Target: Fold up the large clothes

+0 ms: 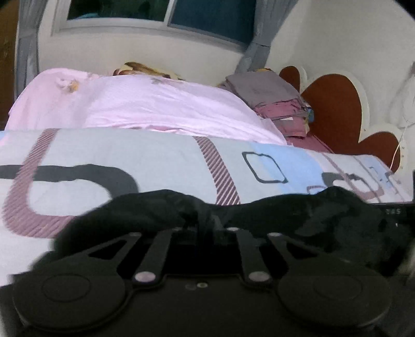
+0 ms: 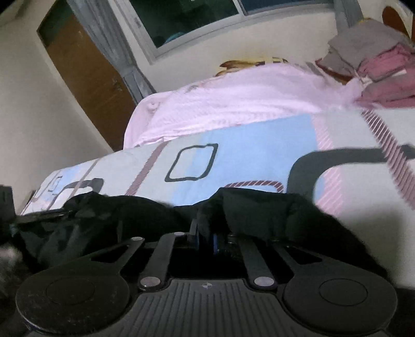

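A black garment (image 1: 298, 215) hangs bunched between my two grippers, just above the patterned bedsheet (image 1: 155, 155). My left gripper (image 1: 207, 223) is shut on the black garment's edge; the cloth covers its fingertips. In the right wrist view the same black garment (image 2: 272, 215) drapes over my right gripper (image 2: 206, 228), which is shut on it; blue pads show between the closed jaws. The other gripper's body shows at the left edge of the right wrist view (image 2: 7, 199).
A pink quilt (image 1: 155, 103) lies across the far side of the bed. A stack of folded grey and maroon clothes (image 1: 280, 103) sits near the headboard (image 1: 337, 109). A window (image 2: 194, 18) and a wooden door (image 2: 85, 72) are behind the bed.
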{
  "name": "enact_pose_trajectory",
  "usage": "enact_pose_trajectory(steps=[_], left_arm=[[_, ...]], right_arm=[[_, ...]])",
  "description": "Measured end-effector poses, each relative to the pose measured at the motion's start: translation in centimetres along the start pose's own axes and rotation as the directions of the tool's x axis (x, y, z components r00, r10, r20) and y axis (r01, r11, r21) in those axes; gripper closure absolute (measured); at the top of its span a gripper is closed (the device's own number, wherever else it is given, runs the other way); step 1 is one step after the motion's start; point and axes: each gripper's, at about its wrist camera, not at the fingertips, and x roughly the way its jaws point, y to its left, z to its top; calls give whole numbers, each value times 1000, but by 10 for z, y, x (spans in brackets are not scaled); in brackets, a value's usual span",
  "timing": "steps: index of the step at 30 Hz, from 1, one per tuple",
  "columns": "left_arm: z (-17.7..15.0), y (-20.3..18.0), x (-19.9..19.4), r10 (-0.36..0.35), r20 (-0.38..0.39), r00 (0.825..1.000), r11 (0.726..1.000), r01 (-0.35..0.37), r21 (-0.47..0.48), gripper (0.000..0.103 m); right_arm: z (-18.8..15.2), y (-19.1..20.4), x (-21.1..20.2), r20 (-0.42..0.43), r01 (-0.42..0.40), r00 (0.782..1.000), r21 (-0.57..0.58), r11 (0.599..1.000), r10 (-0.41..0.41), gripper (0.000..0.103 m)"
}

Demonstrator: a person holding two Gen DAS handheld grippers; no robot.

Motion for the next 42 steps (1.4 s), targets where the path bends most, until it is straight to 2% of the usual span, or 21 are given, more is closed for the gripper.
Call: enact_pose_trajectory(steps=[1,3,4,6,9,10,11,13,14,15,16,20,24,25,26,28,29,32,35,37,42], left_arm=[[4,3,-21,40,33,999,999,-39,-24,64],[0,7,-67,85,148,985,995,-77,-60,51],[-4,4,-87,79,201,977,994,-61,-93,50],[-14,-16,-111,4,243,970,986,37,-164,53],[-22,-49,-115,-50,318,947,931,159,-329,52],[-23,-59,-110,-34,319,947,922,153,-355,49],[-24,-73,-100,53,274,960,940,45,-338,49],[-32,-82,-81,202,159,966,944,-149,-294,50],[-38,-82,-72,232,103,967,949,-202,-242,50],[-47,-82,-68,263,106,959,953,-242,-180,48],[-56,-83,-63,275,107,955,957,-261,-128,47],[-79,-76,-39,271,137,953,962,-264,-67,46],[-62,-83,-27,283,80,956,959,-282,-24,46],[-56,-82,-35,270,44,962,963,-269,-21,47],[-52,-81,-48,260,23,965,965,-259,-49,49],[-51,-90,-99,219,120,968,974,-210,-80,45],[-54,-97,-121,183,160,970,982,-173,-72,44],[-69,-119,-149,90,164,982,996,-87,-26,39],[-91,-128,-117,138,30,990,990,-139,34,40],[-106,-123,-103,175,6,985,984,-175,36,36],[-121,-125,-90,210,23,977,974,-211,82,36]], right_arm=[[1,3,-23,49,32,998,-16,999,-31,70],[3,19,-61,140,53,989,-71,996,-42,45],[5,30,-73,160,50,986,-77,996,-37,45],[10,58,-80,169,28,985,-10,1000,-26,46],[9,94,-68,233,-44,972,100,994,20,51],[6,103,-59,240,-31,971,120,992,1,51],[1,112,-48,223,54,972,123,991,-80,51],[-12,116,-30,184,165,966,96,982,-181,51],[-20,113,-24,174,208,961,66,976,-216,51],[-31,108,-16,164,281,945,27,959,-281,51],[-43,97,-10,159,279,947,18,960,-278,51],[-68,84,1,278,257,929,-11,966,-244,47],[-47,90,20,183,277,946,-39,960,-266,45],[-42,93,8,155,276,951,-40,960,-266,45],[-41,96,-13,177,256,952,-21,967,-248,45],[-47,109,-70,243,172,956,-13,985,-164,45],[-51,117,-90,239,122,964,-19,992,-114,45],[-70,139,-130,227,27,974,-49,998,-15,45],[-92,153,-107,100,116,990,-148,982,-102,45],[-108,141,-77,-32,157,986,-121,980,-162,45],[-134,138,-58,16,197,980,-186,963,-198,45]])
